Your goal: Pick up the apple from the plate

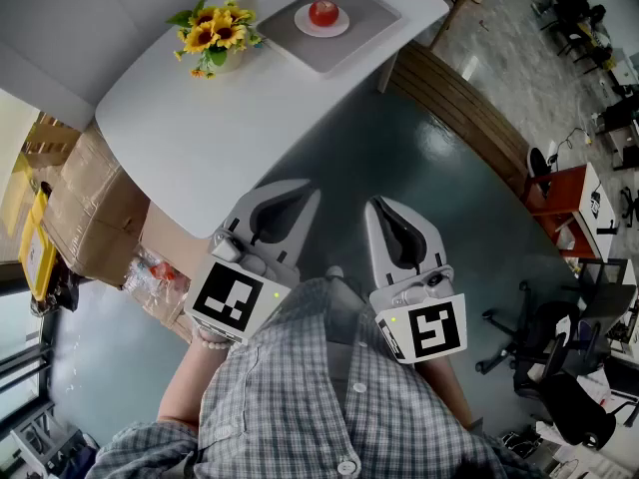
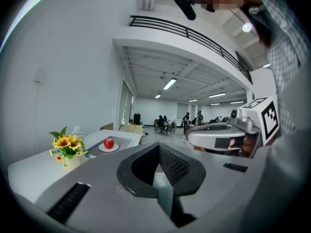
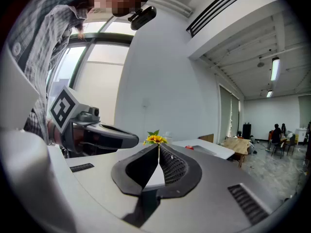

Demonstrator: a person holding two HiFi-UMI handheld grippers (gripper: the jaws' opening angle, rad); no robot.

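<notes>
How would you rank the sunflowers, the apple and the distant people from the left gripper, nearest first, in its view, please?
1. Sunflowers, at the table left.
2. Apple, on its plate behind.
3. People, far background.

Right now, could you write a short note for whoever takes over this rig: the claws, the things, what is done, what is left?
The left claw is shut and empty; the right claw is too. Both are far from the apple.
The apple sits on the white plate on the grey tray, at the far end of the table, near the sunflowers.
Done: nothing yet.
Left: approach, open one claw, lift the apple.
</notes>
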